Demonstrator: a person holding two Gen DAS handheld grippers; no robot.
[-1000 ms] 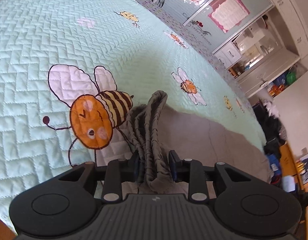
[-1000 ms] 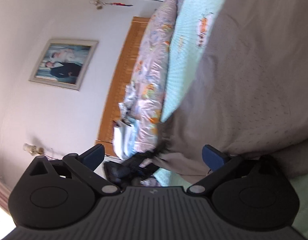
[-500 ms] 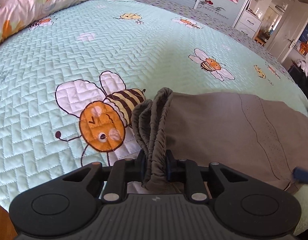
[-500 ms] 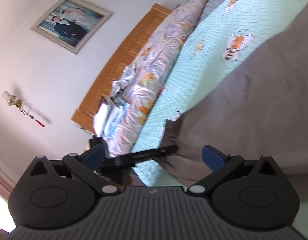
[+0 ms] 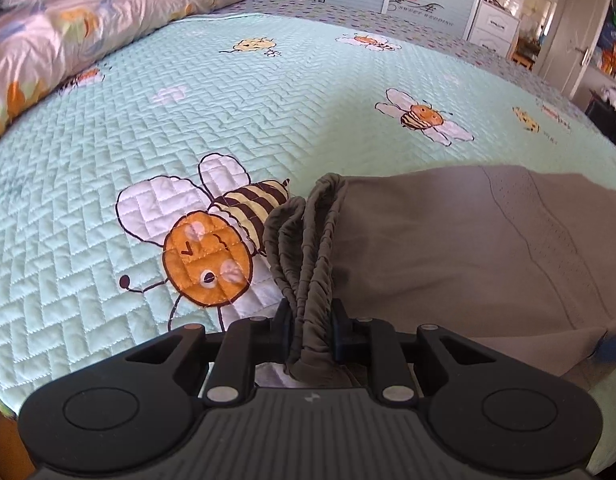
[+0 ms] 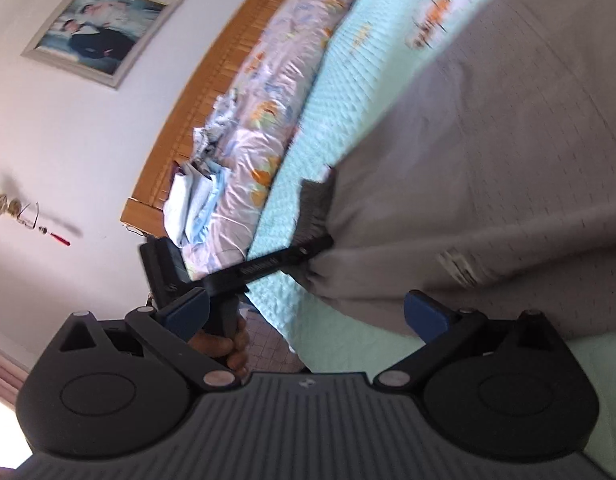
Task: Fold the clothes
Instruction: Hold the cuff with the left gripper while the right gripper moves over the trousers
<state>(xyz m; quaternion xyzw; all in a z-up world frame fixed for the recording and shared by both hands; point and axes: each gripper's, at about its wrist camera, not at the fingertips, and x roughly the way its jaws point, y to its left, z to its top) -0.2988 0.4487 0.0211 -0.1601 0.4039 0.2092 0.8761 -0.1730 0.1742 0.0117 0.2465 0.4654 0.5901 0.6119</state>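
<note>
Trousers [image 5: 447, 248] | waistband bunched in left gripper [image 5: 311, 320]; legs run right

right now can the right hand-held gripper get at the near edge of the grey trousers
Probably yes. The right hand-held gripper is open and holds nothing, and the grey trousers lie just ahead of its fingers on the bedspread, with nothing between. The left hand-held gripper only clamps the waistband, off to one side.
</note>
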